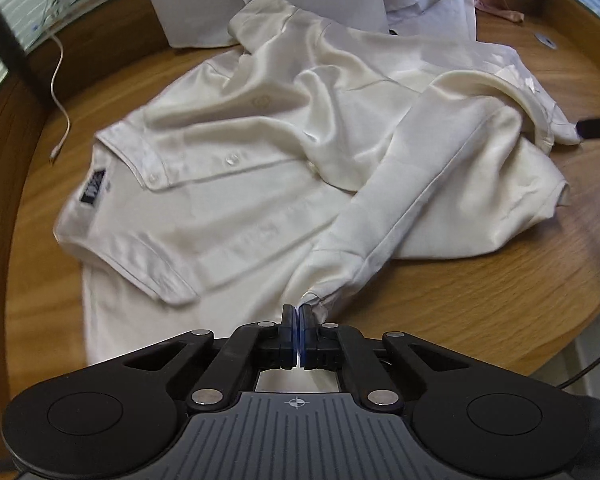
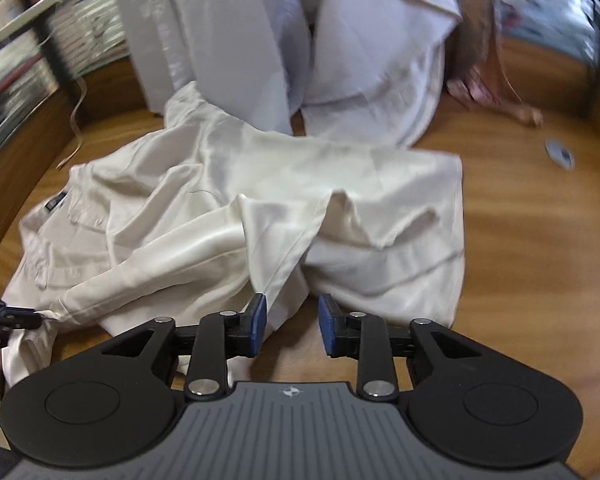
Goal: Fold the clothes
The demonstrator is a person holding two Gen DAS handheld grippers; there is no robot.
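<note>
1. Shirt [image 1: 260, 152]: cream polo, lies crumpled on the round wooden table [image 1: 480, 300]. Collar with dark label [image 1: 93, 191] at the left in the left wrist view; placket buttons face up.
2. Left gripper [image 1: 299, 312]: jaws pressed together on the cuff end of a sleeve [image 1: 380, 224], which runs from the tips across the body of the shirt. Cloth is pinched right at the tips.
3. Right gripper [image 2: 292, 312]: jaws partly apart, nothing clamped. A fold of the shirt's edge lies against the inner face of its left pad [image 2: 259, 312]; the other pad is clear, bare table between them.
4. Progress, as I judge it: early. The body is bunched in ridges near the middle, the hem [image 2: 440, 240] is uneven, no neat fold shows anywhere.
5. Left to do, likely: spread the shirt flat, lay both sleeves in, fold the body over.
6. More pale cloth [image 2: 360, 40] is heaped at the far side of the table, touching or overlapping the shirt's far edge; it looks unfolded too. A pinkish piece [image 2: 484, 88] lies beside it.
7. A thin cable [image 1: 60, 80] trails near the table's left edge, clear of the shirt.
</note>
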